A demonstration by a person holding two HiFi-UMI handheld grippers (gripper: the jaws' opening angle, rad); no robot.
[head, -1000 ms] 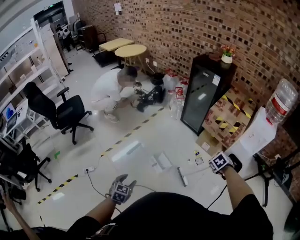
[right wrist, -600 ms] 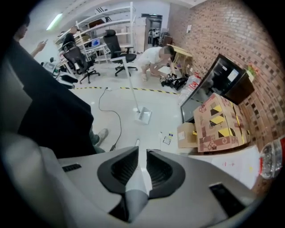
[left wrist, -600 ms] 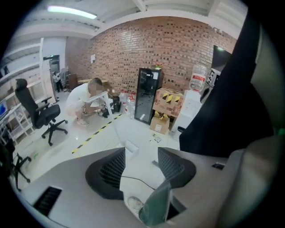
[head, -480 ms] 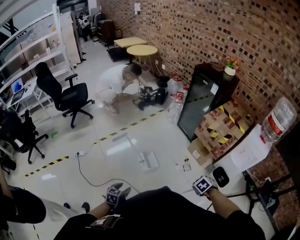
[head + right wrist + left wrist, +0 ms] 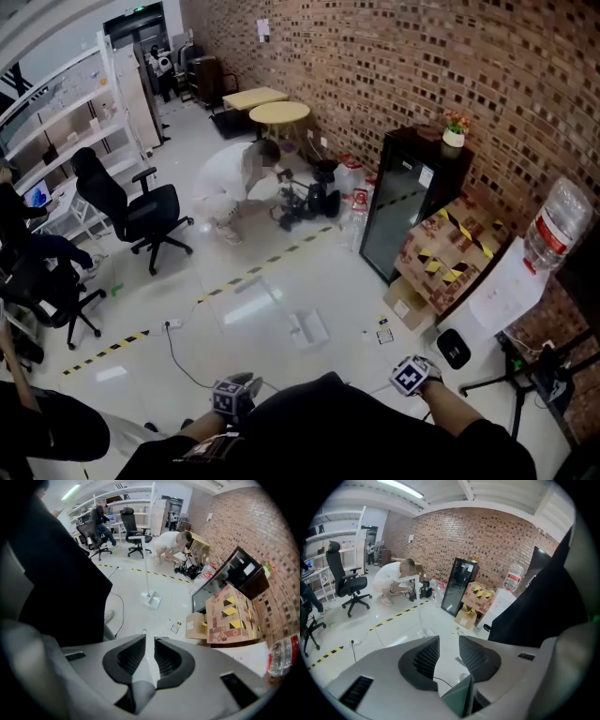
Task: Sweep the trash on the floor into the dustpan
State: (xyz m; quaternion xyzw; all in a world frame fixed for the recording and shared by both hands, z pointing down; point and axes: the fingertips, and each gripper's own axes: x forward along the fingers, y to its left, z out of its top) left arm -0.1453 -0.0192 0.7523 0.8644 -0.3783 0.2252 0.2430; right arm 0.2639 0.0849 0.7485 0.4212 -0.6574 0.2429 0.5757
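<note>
A white dustpan [image 5: 309, 329] with a thin upright handle stands on the pale floor ahead of me; it also shows in the right gripper view as the dustpan [image 5: 152, 600]. Small scraps of trash [image 5: 382, 330] lie to its right, near the boxes. My right gripper [image 5: 146, 654] is shut on the white broom handle [image 5: 149, 670], which runs up between its pads. The broom head is hidden. My left gripper [image 5: 449, 651] is open; its jaws have just been closing, with only floor showing between them. Both grippers hang close to my body.
A black glass-door cabinet [image 5: 403, 202] and taped cardboard boxes [image 5: 450, 246] stand along the brick wall at right. A person [image 5: 234, 183] crouches at the back by some gear. An office chair [image 5: 141, 211], a floor cable [image 5: 178, 352] and a yellow-black tape line [image 5: 253, 272] lie left.
Both grippers have drawn back towards my body and sunk lower in the head view. The broom head seen on the floor a second ago is now out of sight.
</note>
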